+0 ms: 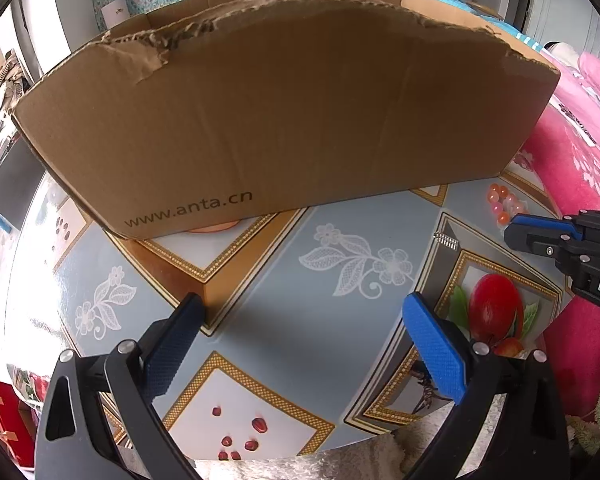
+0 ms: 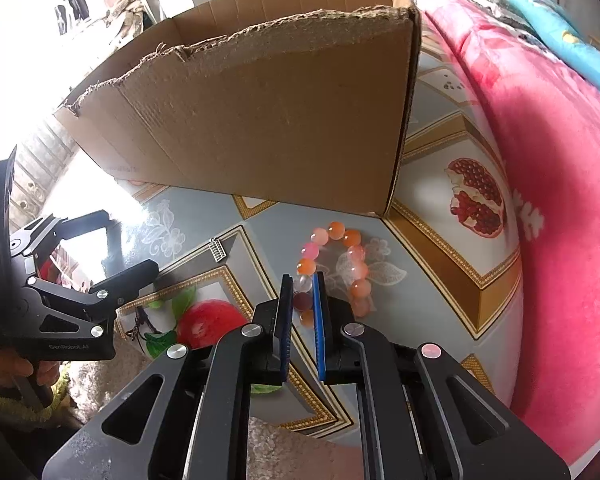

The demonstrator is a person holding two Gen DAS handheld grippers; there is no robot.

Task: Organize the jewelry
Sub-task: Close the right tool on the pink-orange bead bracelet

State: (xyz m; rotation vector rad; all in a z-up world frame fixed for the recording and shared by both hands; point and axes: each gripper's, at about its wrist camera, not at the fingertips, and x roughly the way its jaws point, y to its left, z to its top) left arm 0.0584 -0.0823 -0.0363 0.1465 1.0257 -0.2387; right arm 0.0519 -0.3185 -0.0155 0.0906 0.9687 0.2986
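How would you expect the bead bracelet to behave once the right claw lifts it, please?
The bead bracelet would likely hang limp, being separate beads in a loop. The glossy round beads could slip between the right claw pads. It looks light.

The cardboard box (image 1: 284, 120) hides its own inside and most of an orange disc (image 1: 214, 227) at centre frame, while the right gripper (image 1: 518, 236) covers part of the bead bracelet (image 1: 502, 202).

Bright daylight, left-side glare, fisheye-warped edges.
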